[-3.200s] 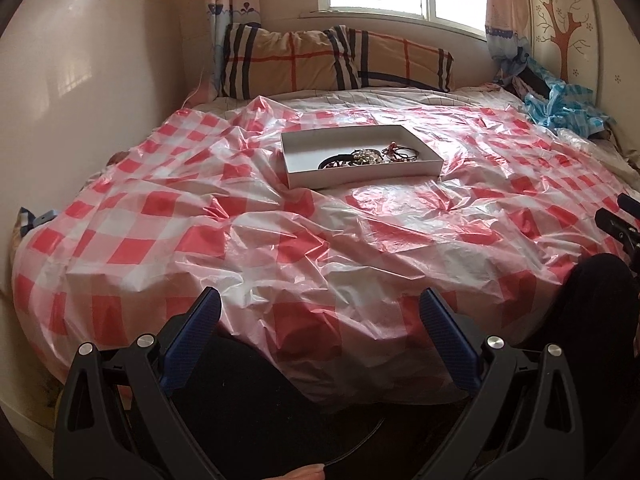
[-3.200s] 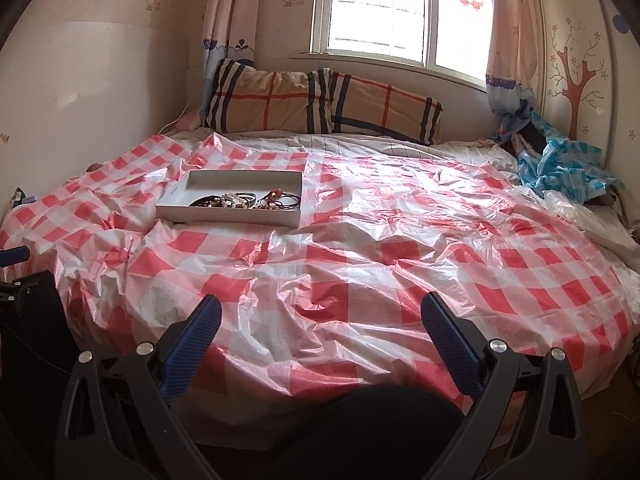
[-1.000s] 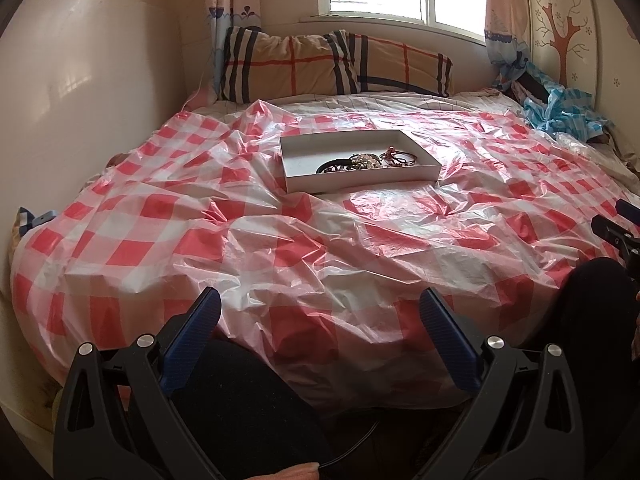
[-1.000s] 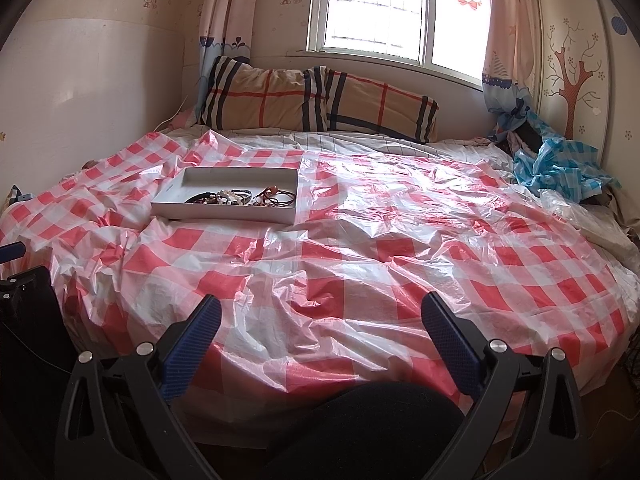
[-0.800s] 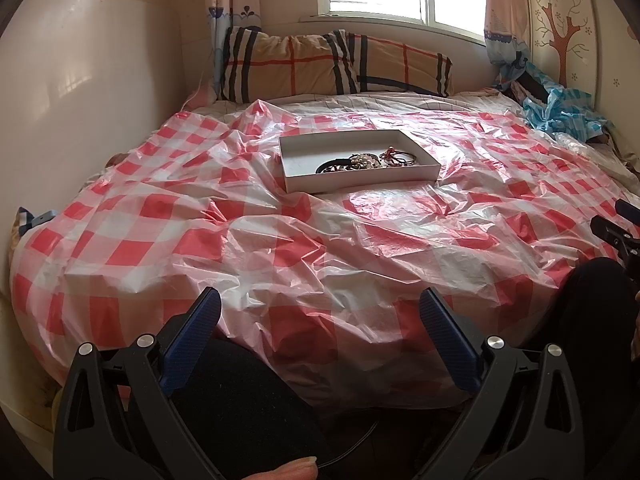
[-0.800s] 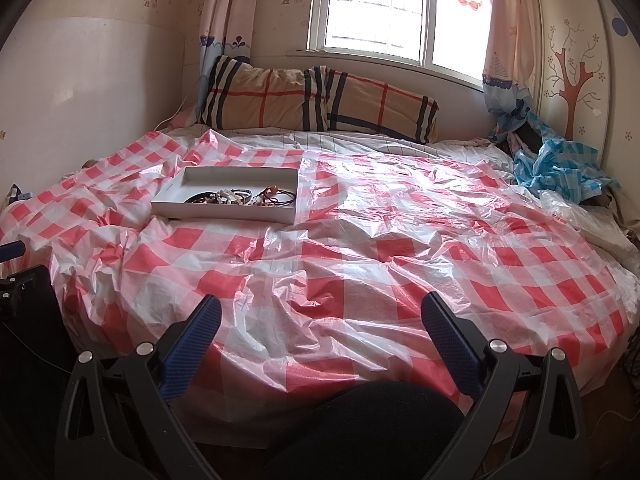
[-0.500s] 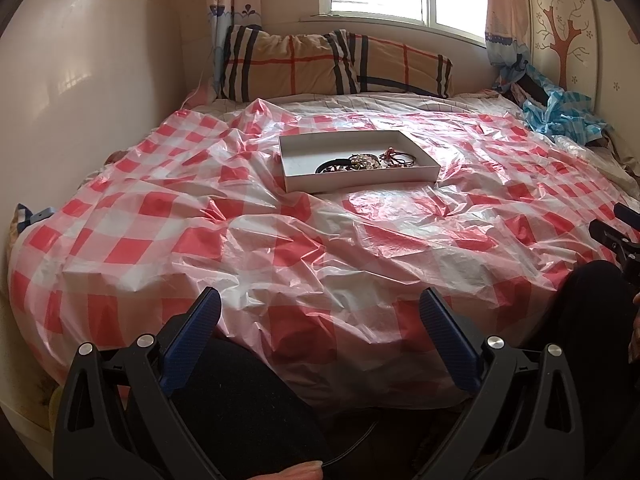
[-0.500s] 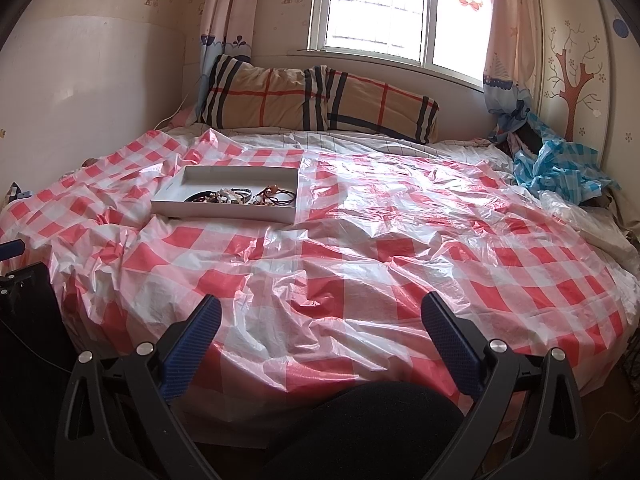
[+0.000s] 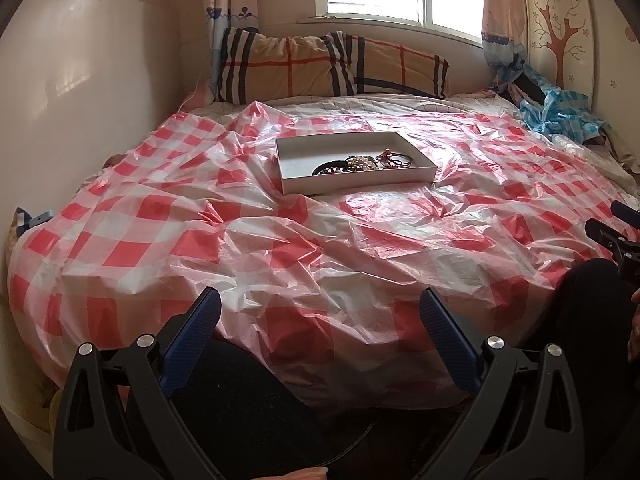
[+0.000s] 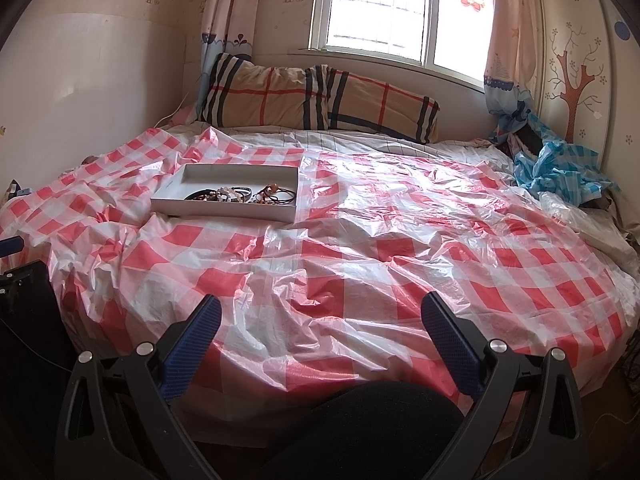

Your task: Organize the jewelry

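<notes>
- Left wrist view: the left gripper [image 9: 320, 320] has its fingers spread wide and bare, low in the frame. The jewelry [image 9: 362, 163] lies bunched in the white tray [image 9: 304, 160] at upper centre on the bed [image 9: 280, 248]; whether it has been sorted, I cannot tell.
- Right wrist view: the right gripper [image 10: 320, 320] is likewise released, holding nothing. The tray sits upper left; wide crinkled plastic sheet [image 10: 400, 240] lies clear between, with the bed's edge just before the fingers.

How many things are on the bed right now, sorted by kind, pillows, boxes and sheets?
Pillows: 2, plaid pillow and second pillow
Boxes: 1, white box holding a tangle of jewelry too small to count
Plastic sheets: 2, red checked sheet and crumpled blue checked sheet
Total: 5, with the jewelry left uncounted
</notes>
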`<state>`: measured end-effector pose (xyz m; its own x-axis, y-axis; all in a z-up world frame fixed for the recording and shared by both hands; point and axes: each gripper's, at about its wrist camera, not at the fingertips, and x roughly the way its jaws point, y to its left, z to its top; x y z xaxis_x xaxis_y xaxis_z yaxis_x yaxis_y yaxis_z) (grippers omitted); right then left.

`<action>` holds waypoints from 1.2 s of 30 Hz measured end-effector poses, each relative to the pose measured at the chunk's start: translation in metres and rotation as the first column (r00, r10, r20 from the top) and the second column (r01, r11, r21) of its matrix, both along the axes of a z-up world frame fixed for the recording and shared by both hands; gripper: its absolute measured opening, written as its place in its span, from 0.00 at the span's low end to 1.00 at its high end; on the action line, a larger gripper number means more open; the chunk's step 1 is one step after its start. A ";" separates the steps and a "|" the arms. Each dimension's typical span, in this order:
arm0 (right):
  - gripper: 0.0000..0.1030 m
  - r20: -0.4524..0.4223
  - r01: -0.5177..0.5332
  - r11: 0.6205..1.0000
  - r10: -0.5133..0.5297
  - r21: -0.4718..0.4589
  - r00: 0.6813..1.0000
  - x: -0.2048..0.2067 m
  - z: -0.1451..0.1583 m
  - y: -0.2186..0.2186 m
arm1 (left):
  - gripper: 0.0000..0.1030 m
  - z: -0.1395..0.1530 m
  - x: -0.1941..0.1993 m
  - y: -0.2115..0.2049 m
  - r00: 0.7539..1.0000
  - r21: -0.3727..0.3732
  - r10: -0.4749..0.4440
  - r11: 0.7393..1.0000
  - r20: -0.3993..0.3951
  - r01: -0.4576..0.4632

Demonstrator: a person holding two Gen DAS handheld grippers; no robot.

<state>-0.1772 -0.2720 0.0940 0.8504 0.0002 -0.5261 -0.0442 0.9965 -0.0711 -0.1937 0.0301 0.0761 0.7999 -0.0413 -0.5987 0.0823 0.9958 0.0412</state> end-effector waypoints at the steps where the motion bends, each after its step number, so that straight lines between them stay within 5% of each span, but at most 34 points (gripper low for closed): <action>1: 0.93 0.000 0.000 1.000 0.000 0.000 1.000 0.000 0.000 0.000 | 0.93 0.001 -0.001 0.000 1.000 -0.003 -0.003 1.000 0.001 0.003; 36: 0.93 -0.002 -0.002 1.000 0.002 -0.005 1.000 0.002 0.001 0.001 | 0.93 0.000 0.001 -0.003 1.000 0.038 -0.007 0.999 -0.012 0.007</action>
